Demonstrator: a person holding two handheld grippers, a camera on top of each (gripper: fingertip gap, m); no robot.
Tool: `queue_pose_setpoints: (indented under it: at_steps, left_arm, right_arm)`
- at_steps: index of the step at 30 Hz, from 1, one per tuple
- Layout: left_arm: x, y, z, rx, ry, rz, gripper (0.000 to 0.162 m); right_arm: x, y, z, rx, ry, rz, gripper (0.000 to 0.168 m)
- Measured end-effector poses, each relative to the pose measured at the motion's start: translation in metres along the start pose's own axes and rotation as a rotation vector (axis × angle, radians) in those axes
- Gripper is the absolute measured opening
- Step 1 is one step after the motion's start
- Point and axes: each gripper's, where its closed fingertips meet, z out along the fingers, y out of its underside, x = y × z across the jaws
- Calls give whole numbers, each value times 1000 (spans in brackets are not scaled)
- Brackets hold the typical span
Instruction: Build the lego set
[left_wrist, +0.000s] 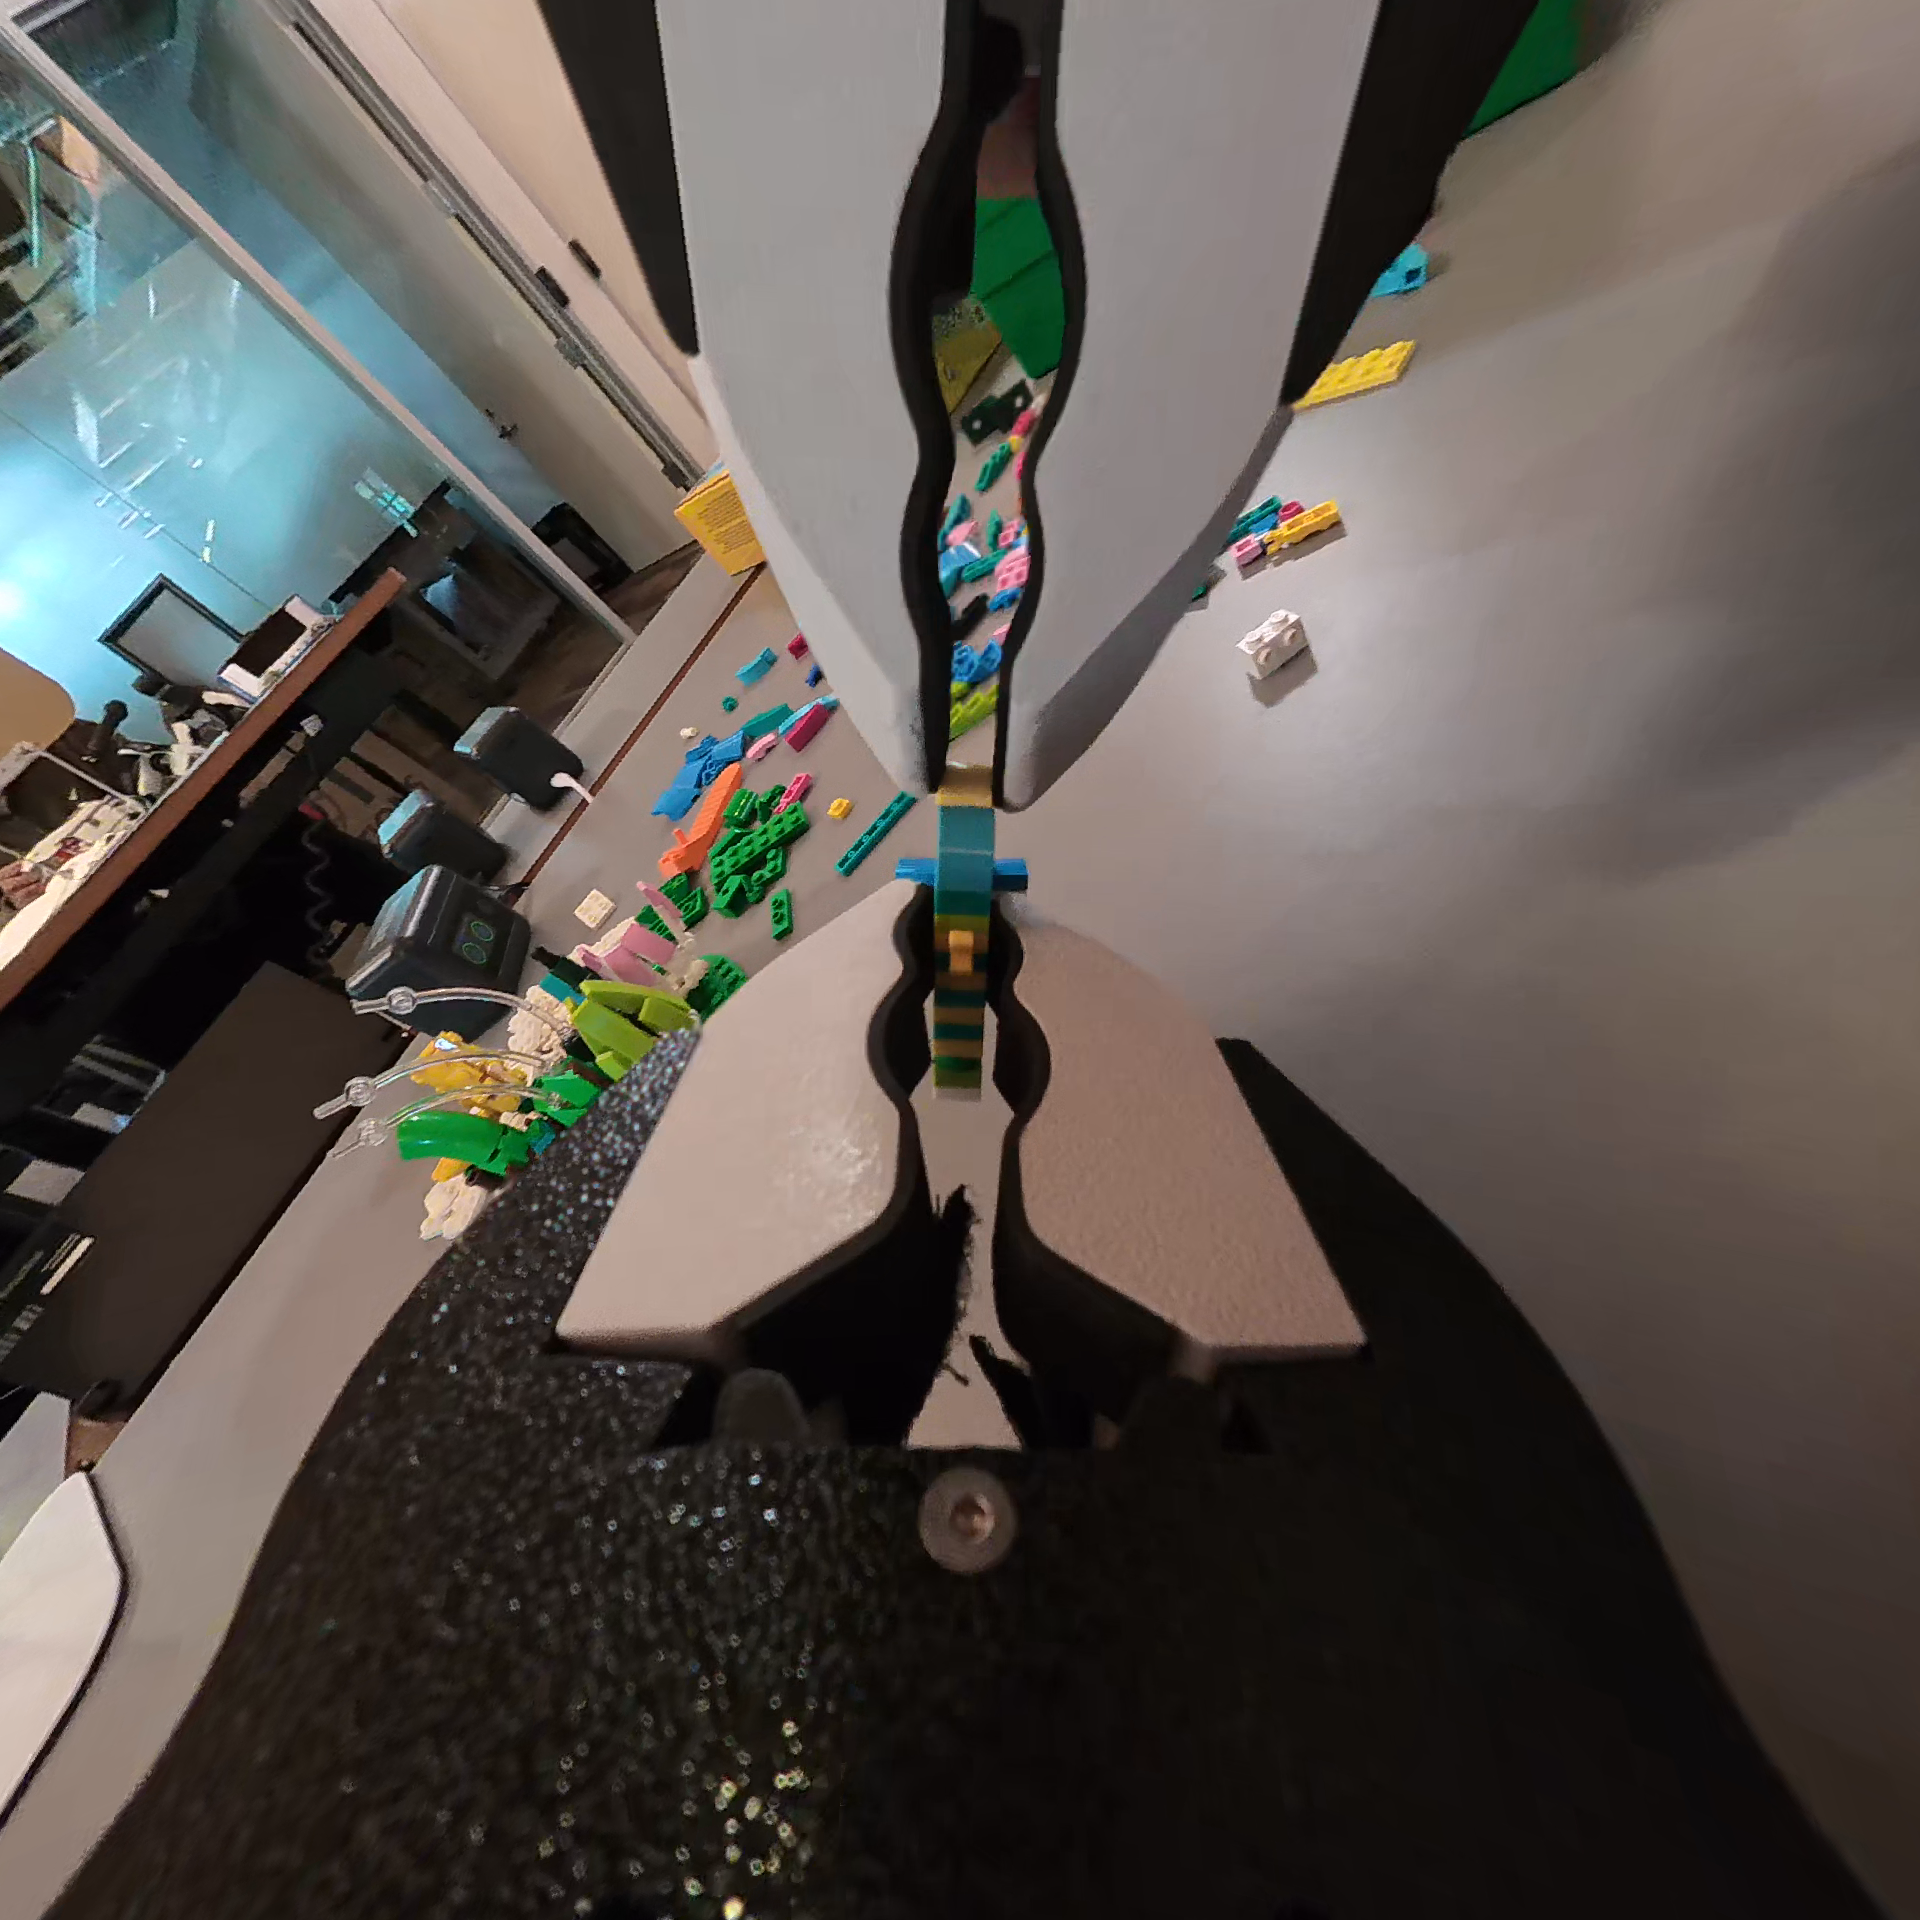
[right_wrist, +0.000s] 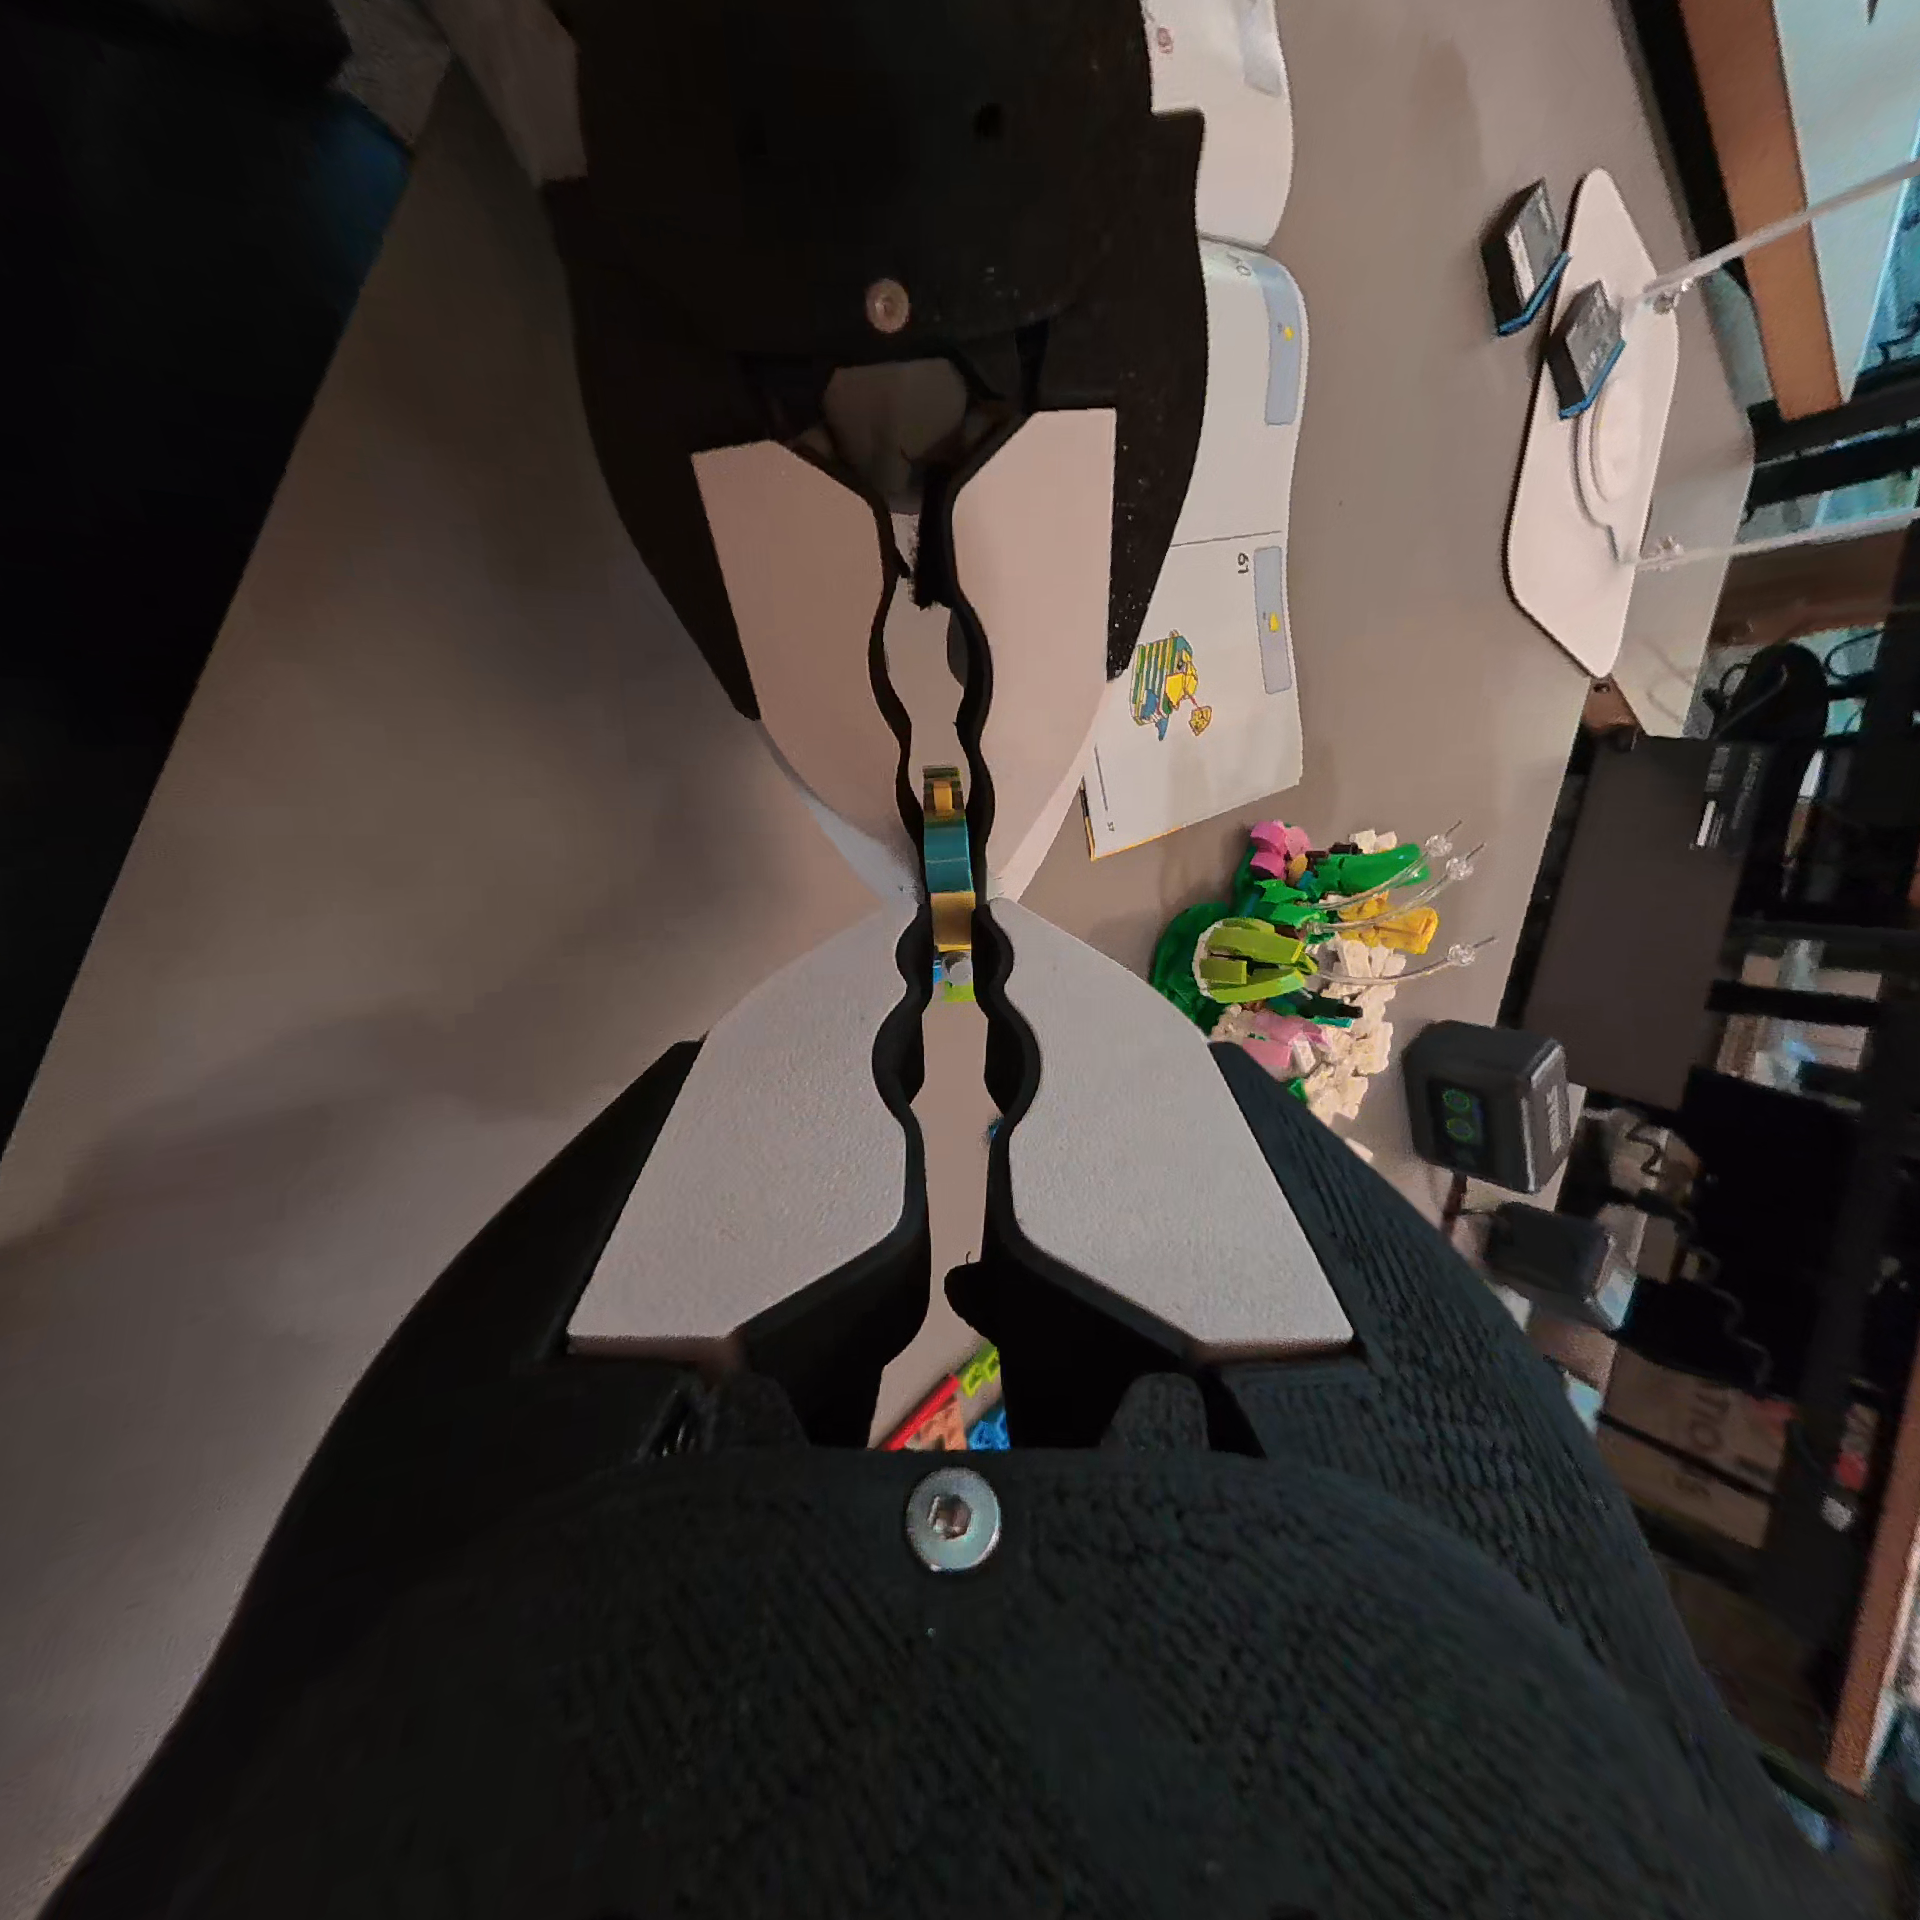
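Above the grey counter (left_wrist: 1558, 935), the left claw (left_wrist: 961, 914) and right claw (right_wrist: 951, 925) meet tip to tip, both clenched on the small striped teal-yellow-green lego assembly (left_wrist: 961, 977); loose coloured bricks (left_wrist: 748, 831) lie at ten o'clock.

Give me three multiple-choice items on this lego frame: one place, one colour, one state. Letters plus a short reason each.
1. Where is the striped lego piece?
A. flat on the table
B. between the tips of both grippers
C. on the booklet

2. What colour is the lone small brick on the table right of the grippers?
A. white
B. red
C. black

3. What state is the left gripper in?
A. wide open
B. shut on nothing
C. shut on the striped lego piece

Answers:
1 B: the right gripper pinches its far end and the left gripper its near end.
2 A: it reads white against the grey top.
3 C: its fingers close against the piece's sides.
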Motion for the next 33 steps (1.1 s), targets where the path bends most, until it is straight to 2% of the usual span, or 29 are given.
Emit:
queue_pose_setpoints:
  at_steps: [5, 10, 13, 21, 28, 33]
  left_arm:
    - [-1, 2, 1, -19, -17, 15, 8]
    - [1, 3, 1, -27, -17, 33, 8]
    - [1, 4, 1, -36, -26, 47, 8]
    - [0, 8, 3, -81, -61, 104, 7]
    - [1, 11, 3, -107, -73, 177, 8]
    - [6, 15, 3, -155, -87, 319, 8]
  right_arm:
    - [0, 1, 2, -4, 14, -20, 6]
    - [-1, 2, 2, -13, 71, -241, 6]
    - [-2, 2, 3, -17, 113, -302, 6]
    - [-2, 4, 6, 22, 139, -67, 6]
    - [-5, 5, 8, 41, 235, -137, 6]
    - [-13, 7, 11, 70, 377, -198, 6]
